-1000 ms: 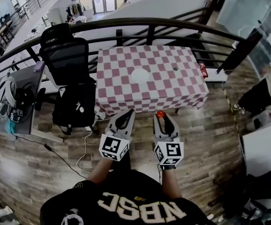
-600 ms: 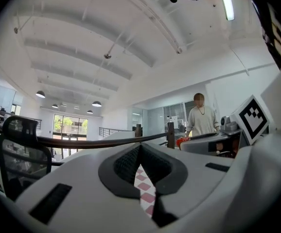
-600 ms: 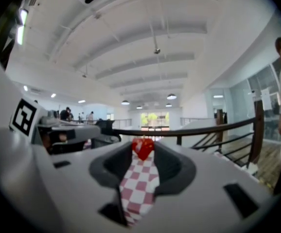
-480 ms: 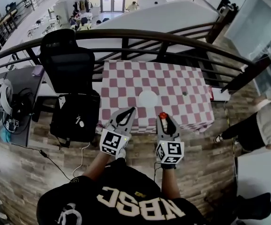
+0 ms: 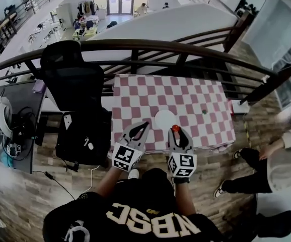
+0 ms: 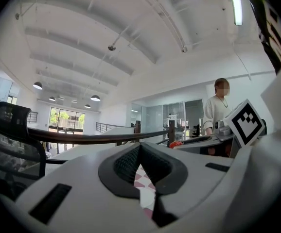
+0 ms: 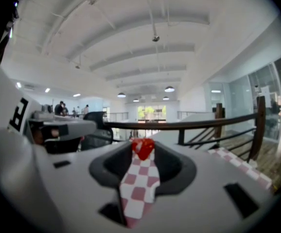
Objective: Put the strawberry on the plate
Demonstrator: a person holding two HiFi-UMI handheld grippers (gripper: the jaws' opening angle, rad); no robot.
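Note:
A table with a pink-and-white checked cloth point(image 5: 196, 102) stands before the railing, and a white plate point(image 5: 164, 119) lies near its front edge. A small red strawberry point(image 5: 175, 129) is pinched at the tips of my right gripper point(image 5: 175, 131), just right of the plate over the table's near edge. In the right gripper view the strawberry point(image 7: 143, 148) sits between the jaw tips of the right gripper point(image 7: 143, 150). My left gripper point(image 5: 145, 124) hangs left of the plate, shut and empty. In the left gripper view the left gripper point(image 6: 140, 145) has its tips touching, and the strawberry point(image 6: 175, 143) shows beyond.
A black office chair point(image 5: 72, 79) and a black bag point(image 5: 82, 135) stand left of the table. A curved dark railing point(image 5: 160, 47) runs behind the table. A desk with gear point(image 5: 9, 120) is at far left. A person point(image 5: 286, 158) stands at right on the wooden floor.
The table and plate have come nearer in the head view. Both grippers now reach the table's front edge, the strawberry still in the right one. The person at right has shifted.

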